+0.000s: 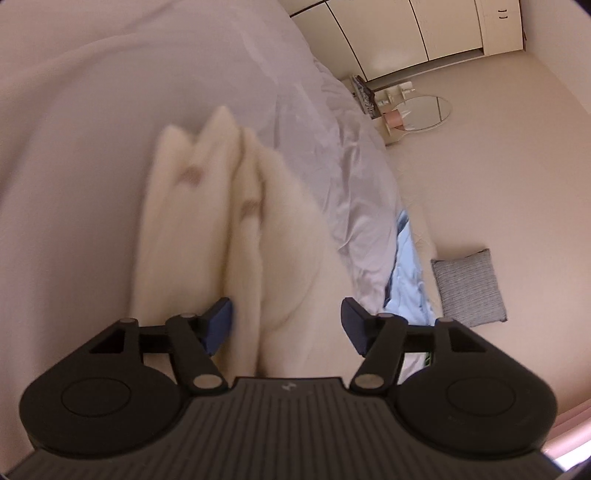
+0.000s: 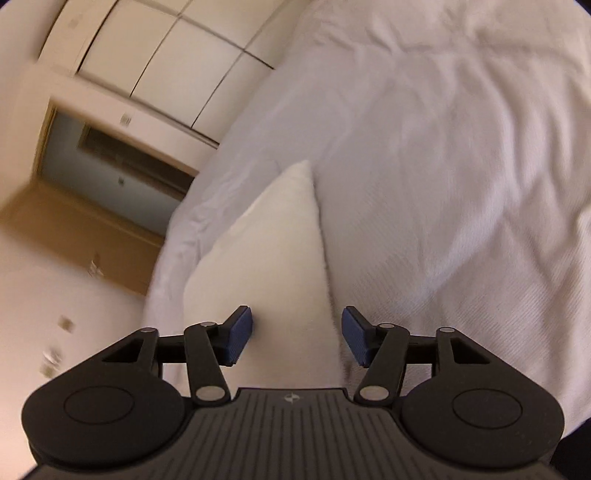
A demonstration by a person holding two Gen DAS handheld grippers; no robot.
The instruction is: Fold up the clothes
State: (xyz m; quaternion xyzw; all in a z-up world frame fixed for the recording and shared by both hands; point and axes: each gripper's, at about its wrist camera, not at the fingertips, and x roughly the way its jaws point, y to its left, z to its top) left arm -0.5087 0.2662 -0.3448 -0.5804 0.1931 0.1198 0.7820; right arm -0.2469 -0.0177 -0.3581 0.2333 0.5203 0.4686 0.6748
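A wide bed (image 1: 92,122) in pale rumpled sheets fills the room. Beyond it stand cream wardrobe doors (image 1: 406,33); beside it, a round mirror (image 1: 424,112) and grey cushion (image 1: 469,286) lie on the beige floor (image 1: 517,177).

the bed (image 2: 461,155) under me wears a rumpled white cover. a cream garment (image 1: 207,229) lies bunched directly on it.

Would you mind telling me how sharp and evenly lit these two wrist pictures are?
Left wrist view: the cream garment is smeared by motion blur, while the mirror and grey cushion stay fairly crisp; fisheye bends the wardrobe. Right wrist view: the doorway streaks with blur, the garment's tip is soft; warm, dim light in both, no glare.
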